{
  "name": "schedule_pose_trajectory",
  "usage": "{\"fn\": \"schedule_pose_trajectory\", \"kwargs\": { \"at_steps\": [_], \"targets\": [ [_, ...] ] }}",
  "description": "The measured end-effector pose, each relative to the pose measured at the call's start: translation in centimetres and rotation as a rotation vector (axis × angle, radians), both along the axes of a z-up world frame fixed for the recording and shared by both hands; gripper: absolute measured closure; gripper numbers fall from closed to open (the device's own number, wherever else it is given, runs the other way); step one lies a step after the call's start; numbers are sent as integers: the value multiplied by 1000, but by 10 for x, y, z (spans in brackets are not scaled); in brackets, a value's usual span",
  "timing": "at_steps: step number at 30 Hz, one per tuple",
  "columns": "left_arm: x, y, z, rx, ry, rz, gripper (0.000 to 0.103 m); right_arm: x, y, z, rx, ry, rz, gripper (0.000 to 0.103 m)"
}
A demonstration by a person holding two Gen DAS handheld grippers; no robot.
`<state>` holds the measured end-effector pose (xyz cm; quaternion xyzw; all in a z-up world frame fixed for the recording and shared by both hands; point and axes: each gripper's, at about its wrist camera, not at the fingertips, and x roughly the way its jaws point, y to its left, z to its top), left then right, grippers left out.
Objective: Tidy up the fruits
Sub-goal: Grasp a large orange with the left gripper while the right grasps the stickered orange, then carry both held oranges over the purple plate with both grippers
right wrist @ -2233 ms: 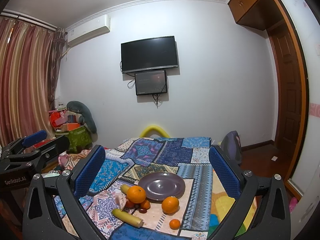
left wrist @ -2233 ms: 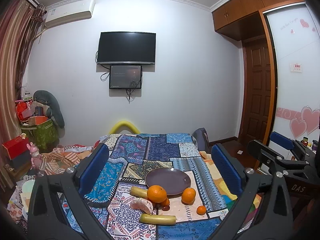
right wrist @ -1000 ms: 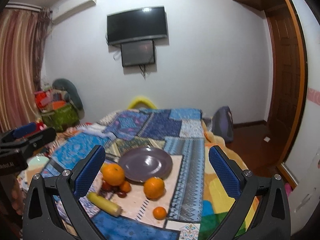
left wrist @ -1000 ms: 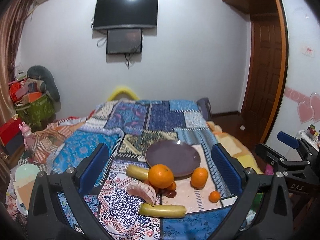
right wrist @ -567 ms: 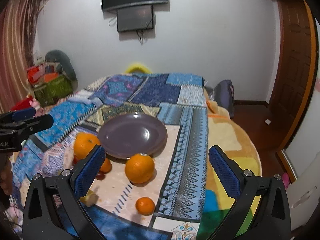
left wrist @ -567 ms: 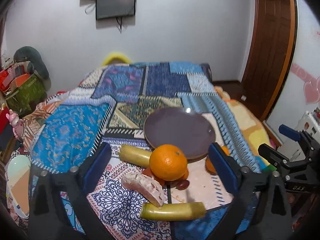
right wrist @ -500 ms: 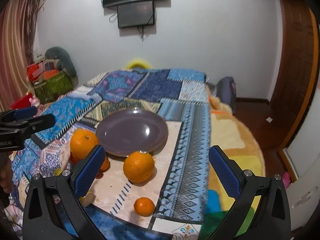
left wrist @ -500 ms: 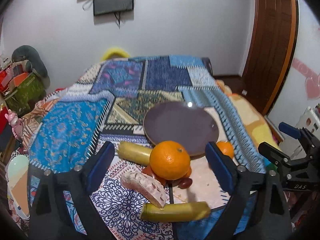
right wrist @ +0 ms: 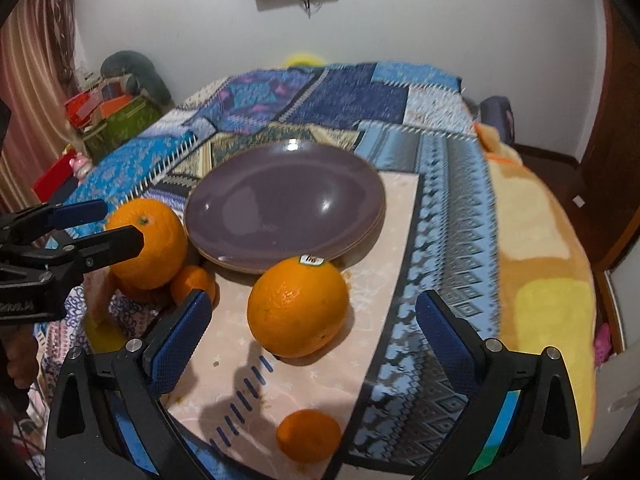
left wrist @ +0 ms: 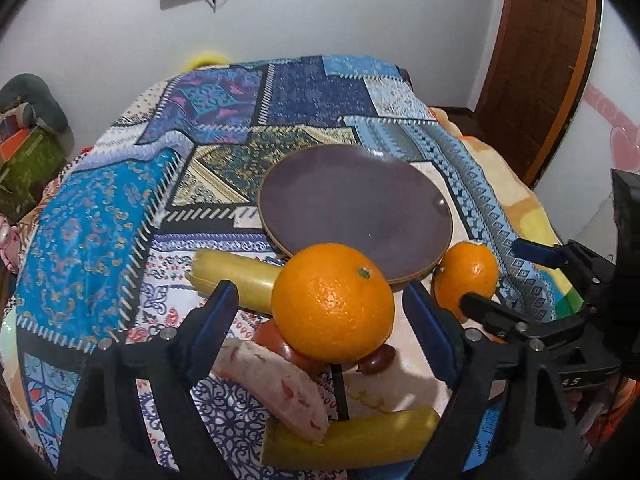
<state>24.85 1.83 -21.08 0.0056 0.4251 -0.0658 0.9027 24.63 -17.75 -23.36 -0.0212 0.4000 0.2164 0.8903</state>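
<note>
the left hand-held gripper (left wrist: pixel 326 318) is spread wide, its blue pads either side of a large orange (left wrist: pixel 334 303) without touching it. the right hand-held gripper (right wrist: pixel 314 326) is also spread, around a stickered orange (right wrist: pixel 298 307). both oranges sit on the quilted bed (left wrist: pixel 100 216) at the near rim of an empty purple plate (left wrist: pixel 356 204).
</note>
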Motion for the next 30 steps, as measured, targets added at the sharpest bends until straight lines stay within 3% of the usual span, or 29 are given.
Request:
{"fn": "schedule_pose_trajectory", "kwargs": {
  "at_steps": [3,6,11,21,30],
  "targets": [
    [4,-2,-7,-4,19,-10,19,7,4,-8,11,47,21,12],
    [7,-2,-12,-12,34,-14,27,13,4,-16,27,88,24,21],
    [7,-4,-14,-33,40,-27,35,16,6,-18,38,112,37,43],
    [-3,-4,-5,-42,24,-26,36,11,2,-7,41,96,33,44],
    [-14,2,37,-61,-77,-4,36,8,-6,28,66,3,17,44]
  ]
}}
